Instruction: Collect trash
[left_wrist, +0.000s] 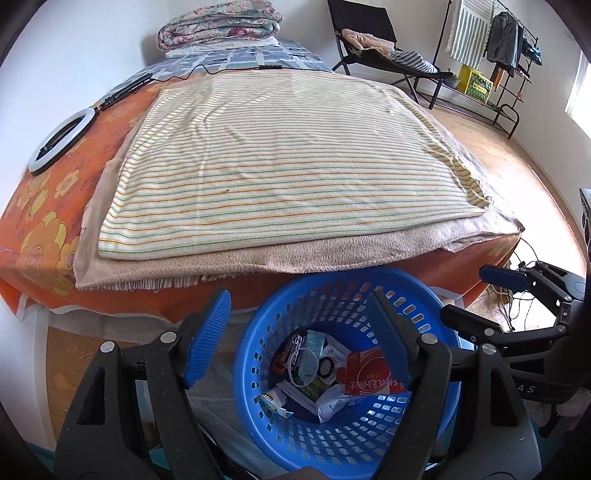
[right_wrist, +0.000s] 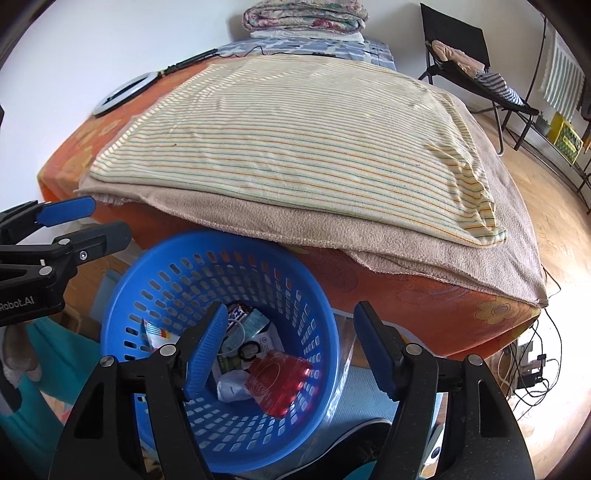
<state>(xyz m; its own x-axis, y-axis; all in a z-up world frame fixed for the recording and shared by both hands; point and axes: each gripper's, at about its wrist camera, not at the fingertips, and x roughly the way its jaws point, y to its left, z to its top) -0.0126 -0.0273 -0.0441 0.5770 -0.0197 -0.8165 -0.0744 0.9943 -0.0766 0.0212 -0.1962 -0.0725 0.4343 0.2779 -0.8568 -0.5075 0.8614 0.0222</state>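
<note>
A blue perforated plastic basket stands on the floor at the foot of the bed and also shows in the right wrist view. It holds several wrappers and packets, among them a red packet and a white wrapper. My left gripper is open and empty, above the basket. My right gripper is open and empty, above the basket's right side. Each gripper shows in the other's view, the right and the left.
The bed carries a striped cloth over a beige blanket. A ring light lies on its left side. A black folding chair and a clothes rack stand at the back right. Cables lie on the floor.
</note>
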